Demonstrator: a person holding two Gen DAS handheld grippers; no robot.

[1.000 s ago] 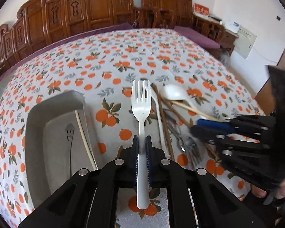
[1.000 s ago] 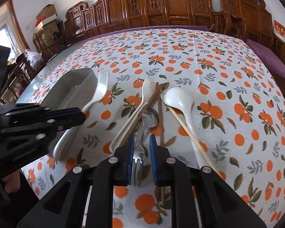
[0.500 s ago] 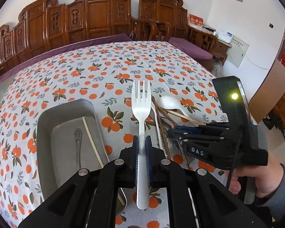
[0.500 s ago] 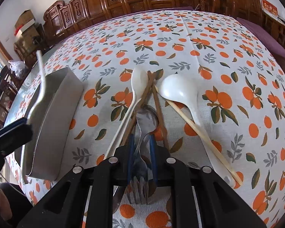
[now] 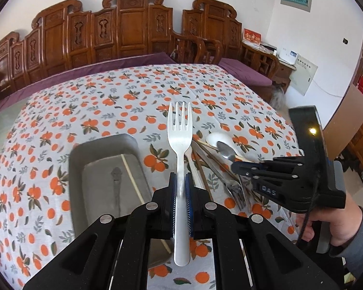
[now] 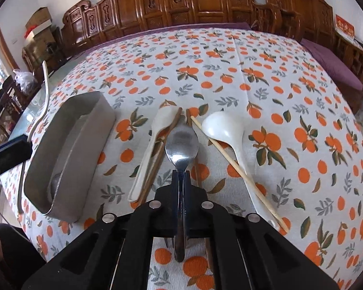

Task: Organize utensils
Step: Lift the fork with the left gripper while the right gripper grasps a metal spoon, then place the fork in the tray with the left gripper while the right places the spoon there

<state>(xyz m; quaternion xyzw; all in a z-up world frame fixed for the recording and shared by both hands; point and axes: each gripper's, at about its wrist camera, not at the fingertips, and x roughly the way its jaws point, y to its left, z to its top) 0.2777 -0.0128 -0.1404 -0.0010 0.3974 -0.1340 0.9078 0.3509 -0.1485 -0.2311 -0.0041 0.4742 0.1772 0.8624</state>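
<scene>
Left gripper [image 5: 180, 188] clamped on white fork [image 5: 179, 140], tines up, above metal tray [image 5: 101, 145] on orange-print tablecloth [image 6: 230, 55]. Right gripper [image 6: 180, 181] closed on metal spoon [image 6: 182, 145], over white spoons and chopsticks [image 6: 234, 166] beside tray.

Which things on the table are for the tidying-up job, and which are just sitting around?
For the job:
- white fork in the left tongs
- metal spoon in the right tongs
- metal tray
- white ladle, white spoon, chopsticks

Just around:
- orange-print tablecloth
- carved wooden chairs
- cardboard boxes
</scene>
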